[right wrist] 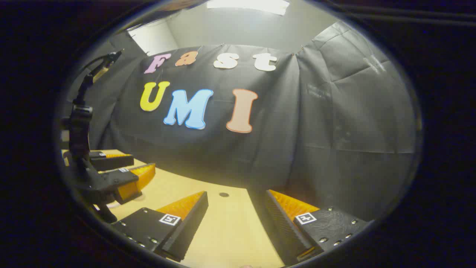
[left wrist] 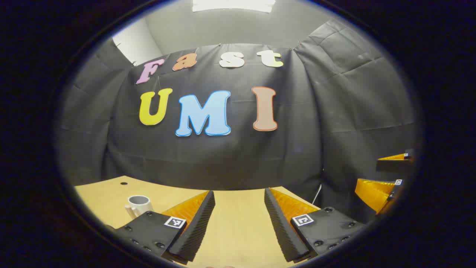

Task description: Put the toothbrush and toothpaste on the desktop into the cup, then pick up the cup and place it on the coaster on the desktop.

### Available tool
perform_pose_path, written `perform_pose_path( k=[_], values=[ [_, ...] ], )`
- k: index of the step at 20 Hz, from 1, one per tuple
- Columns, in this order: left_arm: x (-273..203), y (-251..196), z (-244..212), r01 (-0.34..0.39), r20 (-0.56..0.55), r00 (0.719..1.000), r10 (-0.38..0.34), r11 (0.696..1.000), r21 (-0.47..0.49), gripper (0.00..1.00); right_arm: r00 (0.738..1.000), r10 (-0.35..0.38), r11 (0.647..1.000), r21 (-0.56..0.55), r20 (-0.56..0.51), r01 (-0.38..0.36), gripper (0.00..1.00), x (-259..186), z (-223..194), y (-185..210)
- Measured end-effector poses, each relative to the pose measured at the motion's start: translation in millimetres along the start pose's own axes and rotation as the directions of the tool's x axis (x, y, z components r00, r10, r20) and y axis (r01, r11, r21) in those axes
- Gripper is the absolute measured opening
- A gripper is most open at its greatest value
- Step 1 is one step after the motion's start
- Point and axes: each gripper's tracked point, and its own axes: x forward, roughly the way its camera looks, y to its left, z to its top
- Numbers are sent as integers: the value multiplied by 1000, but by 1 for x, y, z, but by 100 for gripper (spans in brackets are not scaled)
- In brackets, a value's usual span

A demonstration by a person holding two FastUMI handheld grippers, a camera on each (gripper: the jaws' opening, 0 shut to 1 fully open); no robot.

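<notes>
A white cup with a handle stands upright on the wooden desktop, far left in the left gripper view, beside that gripper's left finger. My left gripper is open above the desk with nothing between its fingers. In the right gripper view my right gripper is also open and holds nothing. The left gripper appears again at the left edge of the right gripper view, open. The right gripper appears at the right edge of the left gripper view, fingers apart.
The black cloth wall closes off the back of the desk. A small dark hole marks the desktop at the far left, and another hole lies near the back edge in the right gripper view.
</notes>
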Motion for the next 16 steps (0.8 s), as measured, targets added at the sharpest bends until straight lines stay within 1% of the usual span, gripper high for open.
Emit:
perform_pose_path(
  k=[1,2,3,5,7,9,12,13,15,16],
  values=[
    [-1,0,0,23,-14,1000,-22,1000,2,90,1000,-30,999,26,-2,30,95,-2,10,23],
    [-6,5,-2,38,-34,999,-37,999,12,90,998,-53,997,51,-21,54,95,-3,16,47],
    [-10,11,-2,48,-49,998,-47,999,21,89,997,-66,995,74,-34,69,96,-4,21,73],
    [-12,21,0,45,-59,997,-42,998,36,90,996,-78,991,104,-34,81,95,-3,40,119],
    [-15,34,0,38,-79,996,-33,997,63,90,997,-68,991,114,-37,72,95,1,53,159],
    [-18,42,1,20,-89,996,-14,997,69,90,998,-39,992,117,-47,44,95,2,65,192],
    [-27,49,-3,10,-132,991,0,997,71,89,998,-3,994,107,-65,10,96,5,78,223],
    [-30,52,-3,6,-139,990,3,998,69,90,998,7,994,106,-69,0,95,6,83,229],
    [-31,52,-3,5,-146,989,5,998,67,88,996,21,994,107,-89,-11,96,7,85,237],
    [-31,53,-3,9,-148,989,0,998,61,90,994,30,994,104,-102,-20,95,7,85,240]
  ],
)
